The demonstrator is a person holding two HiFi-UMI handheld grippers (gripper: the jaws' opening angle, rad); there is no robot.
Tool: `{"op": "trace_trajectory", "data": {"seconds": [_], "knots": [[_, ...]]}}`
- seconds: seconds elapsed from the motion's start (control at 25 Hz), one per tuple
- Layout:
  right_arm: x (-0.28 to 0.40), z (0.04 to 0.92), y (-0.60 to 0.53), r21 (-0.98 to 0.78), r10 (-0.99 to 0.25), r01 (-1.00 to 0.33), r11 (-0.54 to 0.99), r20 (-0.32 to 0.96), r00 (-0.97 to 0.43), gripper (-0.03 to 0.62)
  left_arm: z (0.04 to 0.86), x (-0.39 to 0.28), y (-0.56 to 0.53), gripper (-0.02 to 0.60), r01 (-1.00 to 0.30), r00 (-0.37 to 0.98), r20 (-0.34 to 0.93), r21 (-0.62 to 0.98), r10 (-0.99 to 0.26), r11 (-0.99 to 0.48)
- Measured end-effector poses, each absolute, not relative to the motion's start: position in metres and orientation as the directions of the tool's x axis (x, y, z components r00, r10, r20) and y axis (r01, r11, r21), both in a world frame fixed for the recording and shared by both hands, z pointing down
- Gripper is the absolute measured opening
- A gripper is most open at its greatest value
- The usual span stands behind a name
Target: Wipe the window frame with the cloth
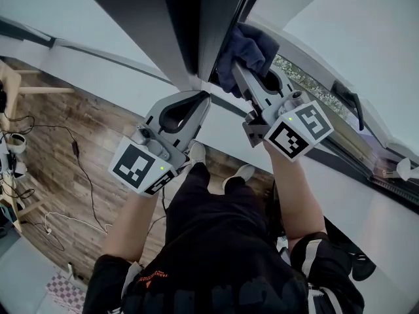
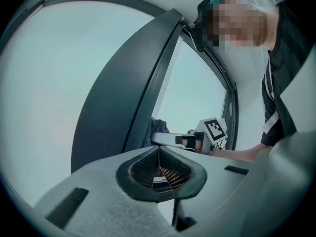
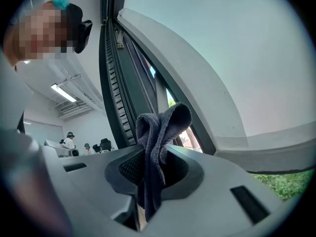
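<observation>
Left gripper (image 1: 201, 98), nearest and at 7 o'clock of its partner, has its jaws pressed together on nothing, the tips just beside the dark window frame (image 1: 163, 25). Right gripper (image 1: 239, 69) has its jaws clamped on the dark blue cloth (image 1: 252, 44), which bunches out past the tips and lies against the frame's edge near 12 o'clock in the head view.

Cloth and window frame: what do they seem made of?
The cloth, clamped in the right gripper, looks like soft dark grey-blue knitted fabric: fuzzy ribbed surface, limp folds. The window frame looks like dark coated metal, smooth and matt with faint specks; plastic cannot be ruled out.
</observation>
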State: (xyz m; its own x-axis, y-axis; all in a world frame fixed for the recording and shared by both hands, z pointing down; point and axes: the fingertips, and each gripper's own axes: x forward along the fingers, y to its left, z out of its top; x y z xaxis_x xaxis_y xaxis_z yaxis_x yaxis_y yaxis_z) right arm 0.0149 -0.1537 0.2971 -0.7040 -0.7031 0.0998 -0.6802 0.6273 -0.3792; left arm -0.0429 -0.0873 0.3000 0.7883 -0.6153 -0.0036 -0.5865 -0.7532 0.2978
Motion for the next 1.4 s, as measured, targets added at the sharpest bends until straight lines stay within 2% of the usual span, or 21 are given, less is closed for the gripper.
{"op": "trace_trajectory", "data": {"seconds": [0.6,1.4], "knots": [[0.003,0.335,-0.153,-0.283,-0.726,-0.756,0.59,0.223,-0.651,0.058,0.314,-0.057,-0.082,0.021,-0.582,0.79,0.008,0.321,-0.612,-0.747],[-0.001,0.378,-0.153,-0.003,-0.723,-0.805,0.593,0.438,-0.534,0.058,0.329,-0.054,-0.074,0.021,-0.569,0.802,0.025,0.335,-0.597,-0.751]]}}
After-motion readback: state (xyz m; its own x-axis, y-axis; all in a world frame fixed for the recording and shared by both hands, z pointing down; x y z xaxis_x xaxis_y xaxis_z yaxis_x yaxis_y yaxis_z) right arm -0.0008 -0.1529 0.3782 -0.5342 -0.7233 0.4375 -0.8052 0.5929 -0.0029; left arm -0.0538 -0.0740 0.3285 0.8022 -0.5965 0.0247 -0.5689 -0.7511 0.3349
